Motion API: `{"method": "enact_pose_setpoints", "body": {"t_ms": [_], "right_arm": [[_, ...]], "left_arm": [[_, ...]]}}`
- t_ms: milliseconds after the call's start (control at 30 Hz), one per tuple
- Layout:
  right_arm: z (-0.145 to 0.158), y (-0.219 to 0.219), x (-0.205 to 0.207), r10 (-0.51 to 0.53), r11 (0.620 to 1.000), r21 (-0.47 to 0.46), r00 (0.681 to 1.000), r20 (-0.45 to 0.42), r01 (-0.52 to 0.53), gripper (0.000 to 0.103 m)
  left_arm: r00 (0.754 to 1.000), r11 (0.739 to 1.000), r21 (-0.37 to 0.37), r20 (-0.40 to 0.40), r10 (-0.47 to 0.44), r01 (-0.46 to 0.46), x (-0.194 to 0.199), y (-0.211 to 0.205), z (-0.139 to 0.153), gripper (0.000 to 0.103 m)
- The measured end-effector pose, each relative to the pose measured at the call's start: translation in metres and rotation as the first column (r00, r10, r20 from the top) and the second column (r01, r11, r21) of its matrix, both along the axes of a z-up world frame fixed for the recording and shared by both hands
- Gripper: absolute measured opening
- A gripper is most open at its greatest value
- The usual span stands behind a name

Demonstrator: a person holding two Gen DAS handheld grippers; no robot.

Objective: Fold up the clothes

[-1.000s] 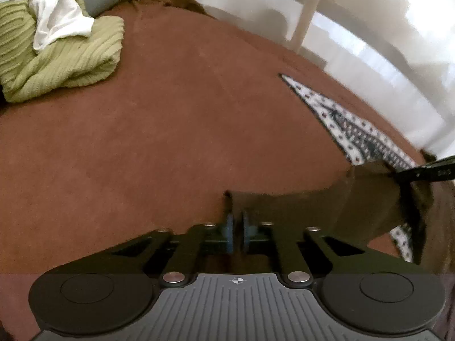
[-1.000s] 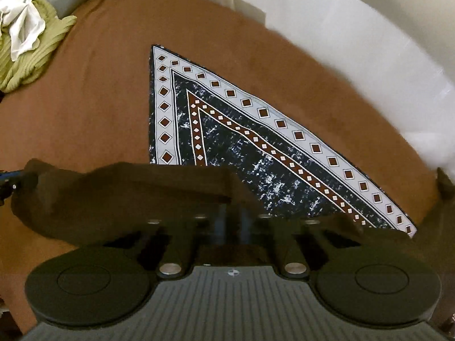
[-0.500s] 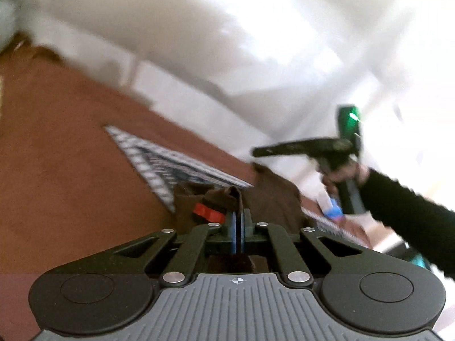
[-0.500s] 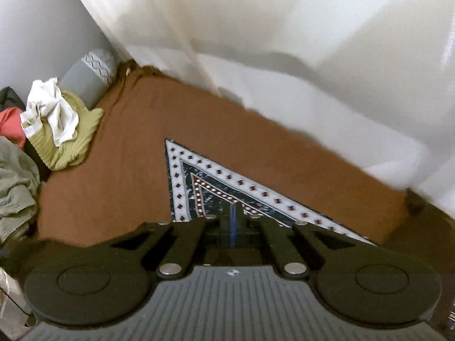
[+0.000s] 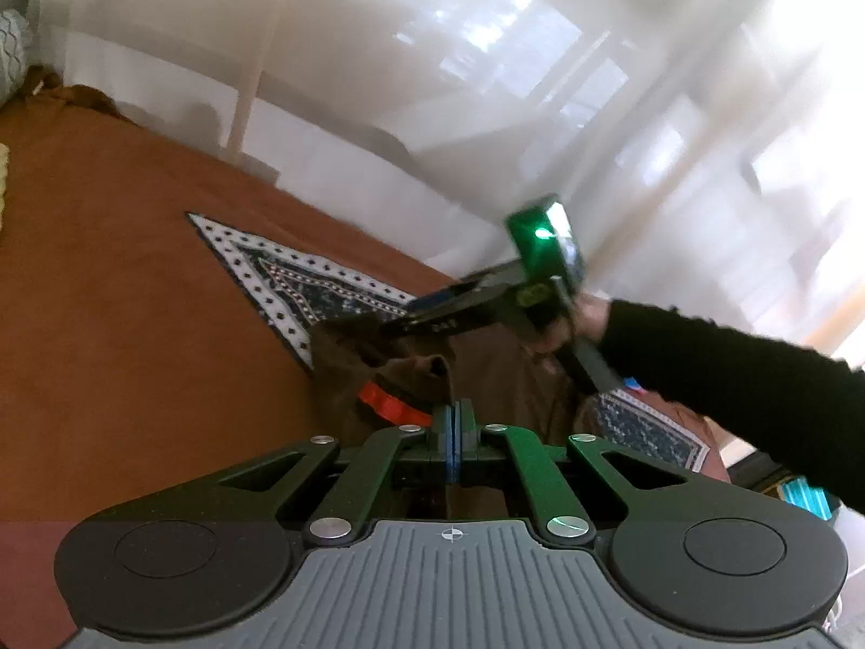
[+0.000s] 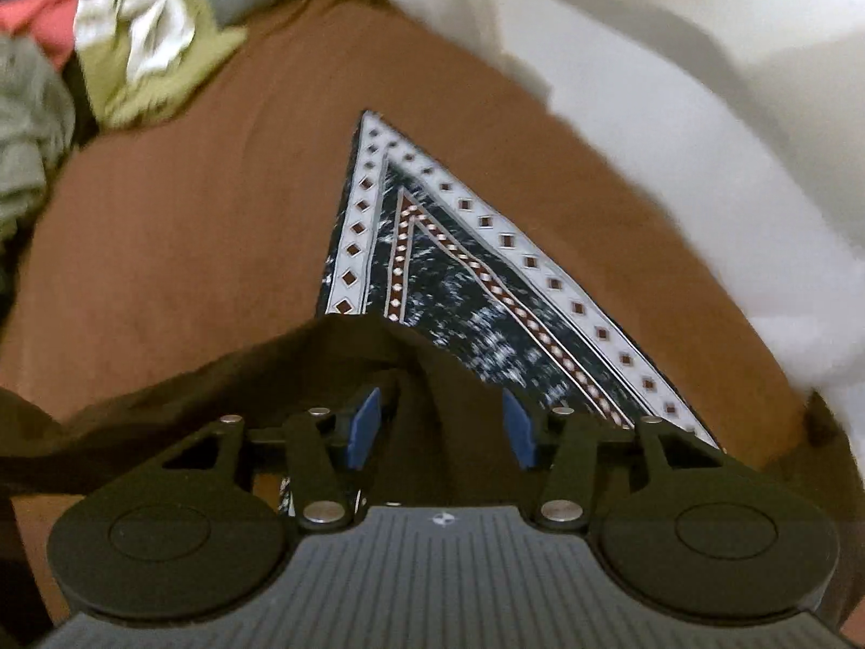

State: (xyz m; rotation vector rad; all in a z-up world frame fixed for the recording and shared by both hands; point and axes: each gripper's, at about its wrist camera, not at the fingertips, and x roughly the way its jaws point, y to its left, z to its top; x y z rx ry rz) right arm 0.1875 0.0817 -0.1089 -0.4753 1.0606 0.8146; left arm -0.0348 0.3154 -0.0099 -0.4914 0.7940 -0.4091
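The brown bedspread (image 6: pixel 178 249) lies bare over most of its left half, from the heap of clothes (image 6: pixel 135 54) at the far left corner to the patterned scarf (image 6: pixel 432 270). The scarf lies flat as a triangle, its point toward the far edge, where white curtain (image 5: pixel 486 81) hangs close behind the bed. On the right the spread runs out to a white edge just past the scarf's long side.

Both views are blurred, the right one more so. The heap is cut off by the frame, so its pieces cannot be counted (a white one on a green one, something red behind). The near part of the scarf is hidden under the brown garment (image 6: pixel 243 373). A red tag (image 5: pixel 386 400) shows on the garment in the left view; what it is cannot be made out.

The left gripper (image 5: pixel 453 427) has its blue pads pressed together on a fold of the garment, which hangs bunched in front of it over the scarf's near corner. The right gripper (image 6: pixel 440 424), seen from the left with a sleeve (image 5: pixel 730 368) behind it, has its jaws opening: the pads (image 6: pixel 363 427) stand apart, with the garment's dark cloth lying between them, not pinched. From there the garment stretches leftward as a band above the spread.
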Motion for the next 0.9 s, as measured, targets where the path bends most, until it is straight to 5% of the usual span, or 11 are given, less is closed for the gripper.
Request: {"method": "enact_pose_setpoints", "body": {"t_ms": [167,233,267,500,700,900], "right_arm": [[-0.024,0.026,0.015,0.073,0.991,-0.107,0.997,-0.024,-0.075,0.051],[-0.030,0.027,0.021,0.073,0.989,-0.121,0.994,-0.084,-0.083,0.007],[-0.032,0.026,0.023,0.067,0.990,-0.117,0.992,-0.111,-0.080,0.002],[0.022,-0.027,0.021,0.007,0.998,0.058,0.997,-0.080,-0.002,0.002],[0.057,-0.108,0.013,-0.077,0.978,0.187,0.995,-0.065,0.088,0.002],[0.033,-0.197,-0.001,-0.210,0.938,0.258,0.972,-0.102,0.230,0.002]], "left_arm": [[1.000,1.000,-0.009,0.011,0.009,-0.009,-0.003,0.016,0.005,0.000],[1.000,1.000,-0.015,0.020,0.006,-0.005,-0.004,0.019,0.009,0.000],[1.000,1.000,-0.026,0.026,-0.003,0.003,-0.004,0.019,0.012,0.000],[0.978,0.972,-0.138,0.112,-0.174,0.189,0.000,-0.022,0.050,0.000],[0.912,0.878,-0.249,0.149,-0.382,0.409,0.007,-0.095,0.066,0.000],[0.836,0.791,-0.278,0.109,-0.538,0.545,0.018,-0.194,0.044,0.000]]}}
